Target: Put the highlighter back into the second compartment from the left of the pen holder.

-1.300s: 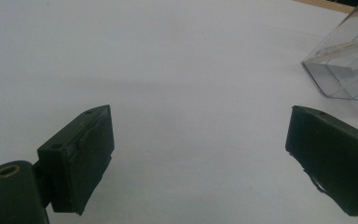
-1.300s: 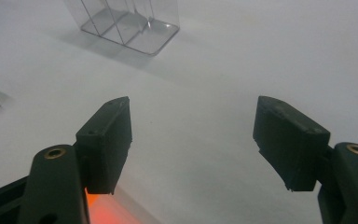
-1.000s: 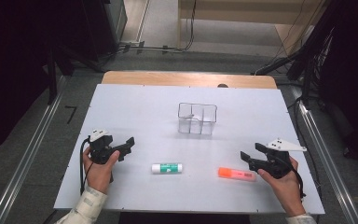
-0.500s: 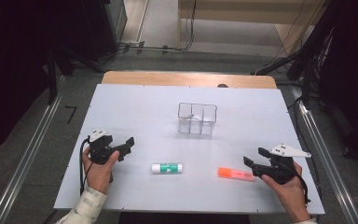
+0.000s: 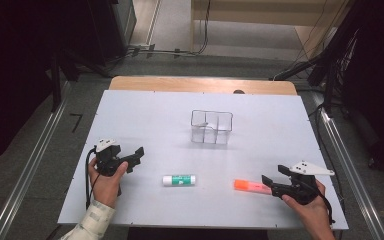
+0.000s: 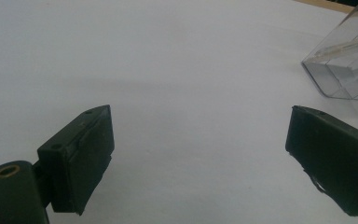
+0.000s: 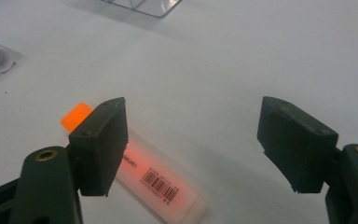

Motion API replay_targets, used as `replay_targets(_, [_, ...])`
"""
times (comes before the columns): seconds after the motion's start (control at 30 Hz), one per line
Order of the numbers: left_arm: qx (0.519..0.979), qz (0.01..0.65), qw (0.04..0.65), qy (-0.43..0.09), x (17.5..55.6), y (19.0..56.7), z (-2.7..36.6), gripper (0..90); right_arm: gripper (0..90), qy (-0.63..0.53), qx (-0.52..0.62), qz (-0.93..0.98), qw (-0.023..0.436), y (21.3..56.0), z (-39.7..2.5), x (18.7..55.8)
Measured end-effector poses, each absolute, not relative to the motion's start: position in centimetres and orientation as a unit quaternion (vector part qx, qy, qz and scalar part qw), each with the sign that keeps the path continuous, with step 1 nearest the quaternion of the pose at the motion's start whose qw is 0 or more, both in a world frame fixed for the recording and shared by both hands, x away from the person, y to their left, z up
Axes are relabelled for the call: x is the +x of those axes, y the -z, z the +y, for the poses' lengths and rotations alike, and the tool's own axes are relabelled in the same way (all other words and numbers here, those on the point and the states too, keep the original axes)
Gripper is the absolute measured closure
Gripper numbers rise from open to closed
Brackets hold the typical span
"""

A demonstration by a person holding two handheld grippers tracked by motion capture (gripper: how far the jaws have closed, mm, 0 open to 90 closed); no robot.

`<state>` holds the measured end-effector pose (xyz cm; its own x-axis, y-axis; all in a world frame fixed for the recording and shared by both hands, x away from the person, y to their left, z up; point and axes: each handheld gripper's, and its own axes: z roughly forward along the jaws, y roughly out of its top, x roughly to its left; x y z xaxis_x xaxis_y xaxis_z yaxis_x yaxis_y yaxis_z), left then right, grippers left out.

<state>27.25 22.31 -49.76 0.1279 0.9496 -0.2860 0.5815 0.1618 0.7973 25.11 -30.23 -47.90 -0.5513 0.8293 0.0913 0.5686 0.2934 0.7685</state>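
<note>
- White tabletop is lying under everything, with a strip of bare wood showing along its far edge.
- Your left hand is resting on the near-left part of the table, and you are holding the left gripper released, its jaws standing wide apart over bare surface and pointing toward the middle.
- In the left gripper view you are looking between those parted jaws at the clear organiser, which is sitting well ahead at the right.
- Lying flat on its side near the front edge, between your two hands, the glue stick is showing a white body with a green label; it is well apart from both grippers.
- Standing upright farther back, just right of centre, the clear organiser is divided into compartments; something thin is leaning inside one, too small to identify.
- Just right of the glue stick, the orange highlighter is lying flat, its barcode label facing up.
- Your right hand is holding the right gripper released too, jaws spread, with one jaw hanging over the highlighter's near end; I cannot tell whether it is touching.
</note>
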Motion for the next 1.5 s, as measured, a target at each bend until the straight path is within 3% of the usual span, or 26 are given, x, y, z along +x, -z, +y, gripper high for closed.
replay_targets(0.93, [0.614, 0.624, 0.435, -0.210, 27.2, 49.8, 22.3, 8.0, 19.6, -0.371, 0.408, 0.823, 0.135, 49.5, -28.8, 24.2])
replay_targets(1.5, [0.614, 0.624, 0.435, -0.210, 27.2, 49.8, 22.2, 8.0, 20.0, -0.352, 0.399, 0.834, 0.143, 50.1, -28.2, 24.1])
